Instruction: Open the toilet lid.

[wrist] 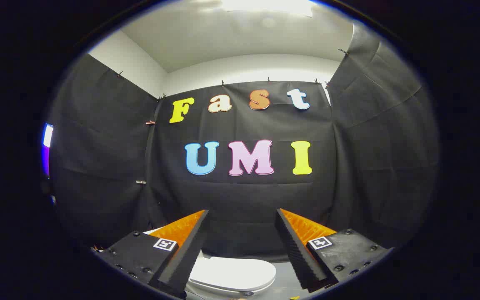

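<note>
Lid lies closed below your gripper, jaws wide and empty; you're approaching, so drop to its front edge.

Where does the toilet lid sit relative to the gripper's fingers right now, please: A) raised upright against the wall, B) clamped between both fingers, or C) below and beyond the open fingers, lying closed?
C: the toilet lid lies flat and closed, low between and beyond the gripper, whose fingers are spread and touch nothing.

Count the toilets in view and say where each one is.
1. The toilet, lid down, sits low between the open gripper fingers, in front of the black cloth wall. The fingers hide part of it.
</note>
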A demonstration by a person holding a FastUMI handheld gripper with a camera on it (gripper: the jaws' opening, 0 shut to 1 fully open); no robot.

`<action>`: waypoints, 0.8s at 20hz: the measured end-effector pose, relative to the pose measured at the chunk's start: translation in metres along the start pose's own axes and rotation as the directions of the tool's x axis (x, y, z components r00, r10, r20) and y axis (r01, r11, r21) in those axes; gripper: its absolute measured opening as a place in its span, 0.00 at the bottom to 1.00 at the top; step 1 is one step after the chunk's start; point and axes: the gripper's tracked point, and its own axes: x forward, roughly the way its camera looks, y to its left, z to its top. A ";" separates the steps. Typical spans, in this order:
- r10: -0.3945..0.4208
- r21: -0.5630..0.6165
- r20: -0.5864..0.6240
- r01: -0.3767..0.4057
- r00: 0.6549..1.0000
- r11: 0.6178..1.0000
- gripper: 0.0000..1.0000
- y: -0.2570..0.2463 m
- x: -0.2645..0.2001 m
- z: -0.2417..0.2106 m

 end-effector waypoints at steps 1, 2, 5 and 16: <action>-0.001 0.001 0.002 0.001 1.000 1.000 0.98 0.000 0.000 0.000; -0.001 -0.001 0.004 0.001 1.000 1.000 0.99 0.000 0.000 0.000; -0.005 -0.011 0.003 0.005 1.000 1.000 0.99 -0.001 -0.001 0.000; -0.003 -0.018 0.022 0.004 1.000 1.000 0.98 -0.001 -0.005 0.005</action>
